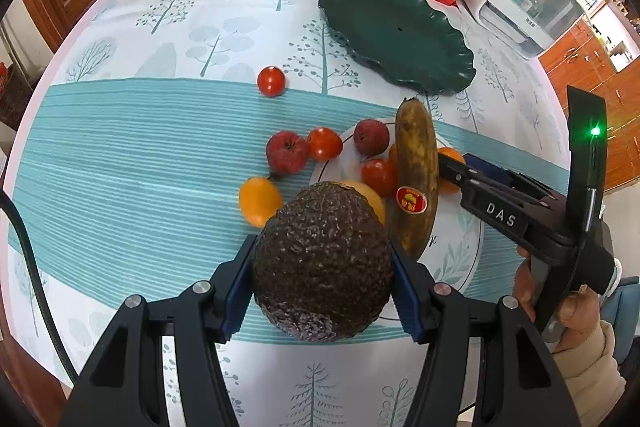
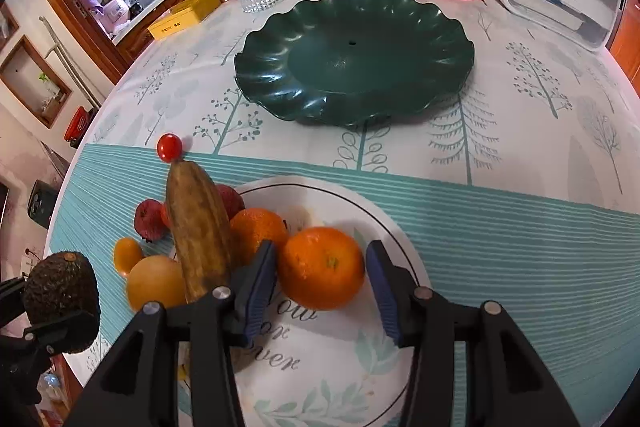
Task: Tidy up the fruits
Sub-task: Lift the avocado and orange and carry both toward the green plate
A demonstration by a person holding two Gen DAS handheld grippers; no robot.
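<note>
Blue pads of left gripper (image 1: 322, 283) pinch dark bumpy avocado (image 1: 322, 263), lifted over teal-striped tablecloth (image 1: 132, 163). Right gripper (image 2: 322, 283) jaws spread w/ round orange mandarin (image 2: 321, 267) between, on white printed plate (image 2: 360, 367). Scalloped dark-green dish (image 2: 400, 39) beyond.

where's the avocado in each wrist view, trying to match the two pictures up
Left wrist view: the avocado fills the lower centre, clamped between the left gripper pads.
Right wrist view: the avocado sits at the far left edge, low down, held by the same gripper, seen from the side.
Shared landmark: the dark green scalloped plate, empty, beyond the fruit in both views.
</note>
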